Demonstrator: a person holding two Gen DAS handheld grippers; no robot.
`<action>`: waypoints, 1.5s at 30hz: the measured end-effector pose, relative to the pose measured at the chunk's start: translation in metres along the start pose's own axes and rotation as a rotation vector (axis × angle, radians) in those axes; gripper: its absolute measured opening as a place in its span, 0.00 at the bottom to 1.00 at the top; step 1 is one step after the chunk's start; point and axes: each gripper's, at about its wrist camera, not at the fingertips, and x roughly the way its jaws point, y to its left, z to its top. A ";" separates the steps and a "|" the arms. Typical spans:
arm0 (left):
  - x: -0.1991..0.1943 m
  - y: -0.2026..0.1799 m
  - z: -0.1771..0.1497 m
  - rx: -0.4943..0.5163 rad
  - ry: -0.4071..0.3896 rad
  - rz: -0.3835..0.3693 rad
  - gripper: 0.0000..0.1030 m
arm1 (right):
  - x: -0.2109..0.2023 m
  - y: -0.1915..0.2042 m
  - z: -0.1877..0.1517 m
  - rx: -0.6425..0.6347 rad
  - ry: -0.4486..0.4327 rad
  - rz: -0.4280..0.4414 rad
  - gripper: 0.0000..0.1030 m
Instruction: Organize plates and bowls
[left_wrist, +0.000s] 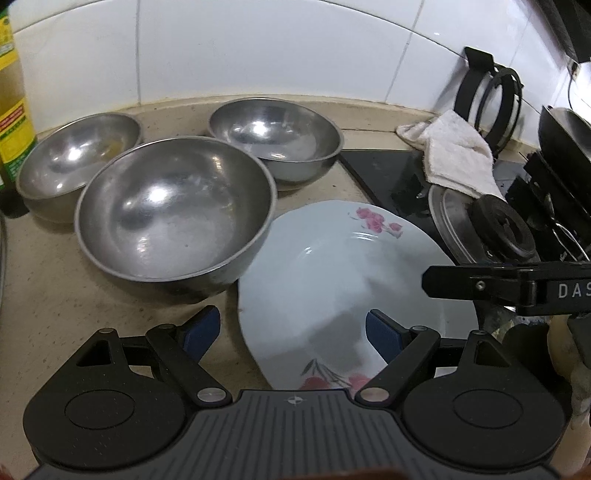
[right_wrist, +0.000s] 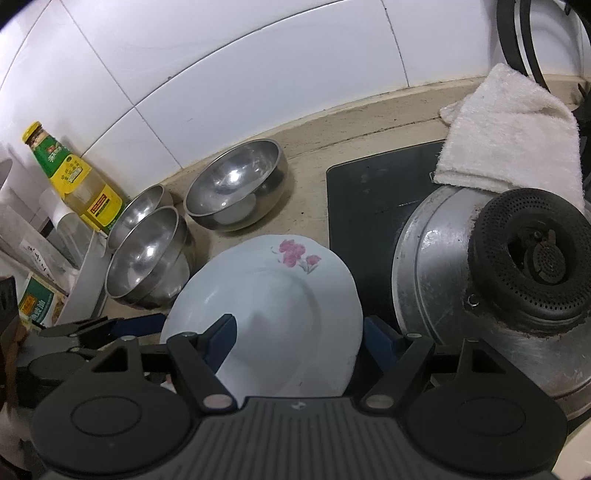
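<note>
Crockery first: I am looking at the pale blue flowered ceramic plate (right_wrist: 273, 291) lying on the beige counter (left_wrist: 55, 295) beside three steel bowls (left_wrist: 173, 210). Both the left gripper (left_wrist: 291, 328) and right gripper (right_wrist: 299, 332) are standing spread, gripping nothing. Glazed, brittle, slippery, I judge; its rim is offering the best hold.

A beige worktop (right_wrist: 314, 155) runs along a white tiled wall (right_wrist: 221, 66). At the left a bottle (right_wrist: 72, 177) with a green and yellow label stands against the wall. A black glass hob (right_wrist: 365, 206) lies at the right, with a gas burner (right_wrist: 532, 258) on it and a folded white cloth (right_wrist: 509, 136) draped behind that.
</note>
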 end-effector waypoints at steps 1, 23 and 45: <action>0.000 -0.001 0.000 0.006 -0.001 -0.006 0.87 | 0.000 0.000 0.000 -0.003 -0.001 -0.001 0.72; 0.007 -0.011 -0.002 0.071 -0.016 -0.053 0.97 | -0.003 -0.002 -0.008 -0.025 -0.016 0.044 0.79; -0.003 -0.010 -0.010 0.152 -0.029 -0.014 0.74 | -0.028 -0.006 -0.037 0.071 -0.067 -0.003 0.47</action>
